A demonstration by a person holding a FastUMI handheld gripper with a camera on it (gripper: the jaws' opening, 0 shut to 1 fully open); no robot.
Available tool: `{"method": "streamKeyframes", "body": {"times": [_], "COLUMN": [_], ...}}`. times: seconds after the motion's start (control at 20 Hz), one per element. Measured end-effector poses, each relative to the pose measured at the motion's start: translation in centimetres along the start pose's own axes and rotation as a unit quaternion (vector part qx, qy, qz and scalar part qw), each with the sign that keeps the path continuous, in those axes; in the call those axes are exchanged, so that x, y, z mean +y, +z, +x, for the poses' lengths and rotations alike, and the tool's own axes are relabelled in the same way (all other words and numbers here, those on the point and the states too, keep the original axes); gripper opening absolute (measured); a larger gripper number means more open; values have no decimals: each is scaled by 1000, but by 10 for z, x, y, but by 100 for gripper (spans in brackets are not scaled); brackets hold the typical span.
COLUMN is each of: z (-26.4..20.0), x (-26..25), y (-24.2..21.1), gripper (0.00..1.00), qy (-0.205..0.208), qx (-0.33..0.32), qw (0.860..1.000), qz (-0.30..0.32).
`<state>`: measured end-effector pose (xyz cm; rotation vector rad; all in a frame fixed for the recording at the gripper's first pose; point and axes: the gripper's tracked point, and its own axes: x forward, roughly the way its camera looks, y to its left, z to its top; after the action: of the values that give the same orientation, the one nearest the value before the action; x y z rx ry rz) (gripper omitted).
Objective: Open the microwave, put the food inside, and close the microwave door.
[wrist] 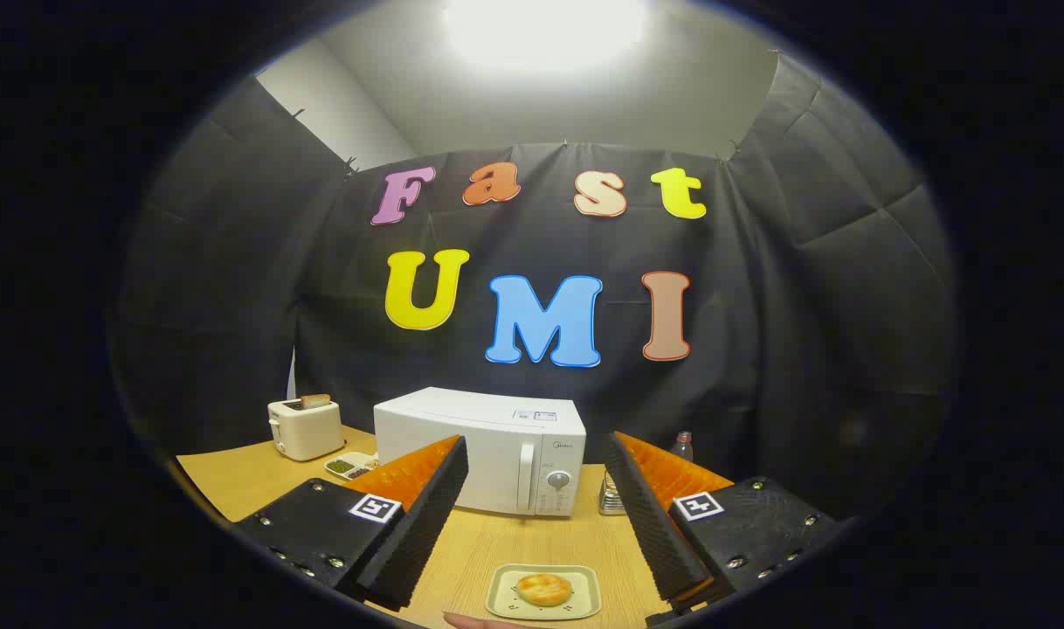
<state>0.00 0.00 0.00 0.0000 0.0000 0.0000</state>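
Observation:
A white microwave (pixel 484 445) stands on the wooden table (pixel 497 546) beyond my fingers, its door shut, with a vertical handle (pixel 525 476) and a round knob at its right side. Close in front, between my fingers, a small pale square plate (pixel 500 603) holds a round golden bun (pixel 544 589). My gripper (pixel 536 472) hangs open above the table, nothing between its fingers. The left finger covers the microwave's lower left corner.
A cream toaster (pixel 305 428) with a slice in it stands at the back left. Beside it lies a small divided dish (pixel 350 466). A metal shaker (pixel 612 498) and a bottle (pixel 682 445) stand right of the microwave. A fingertip (pixel 484 621) shows by the plate's near edge.

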Motion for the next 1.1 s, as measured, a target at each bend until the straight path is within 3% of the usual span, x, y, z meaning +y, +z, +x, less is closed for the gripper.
{"method": "streamKeyframes", "body": {"times": [1.1], "z": [4], "x": [2], "y": [-9], "gripper": [98], "qy": [3], "qx": [7], "qw": [1000], "qz": [6]}}
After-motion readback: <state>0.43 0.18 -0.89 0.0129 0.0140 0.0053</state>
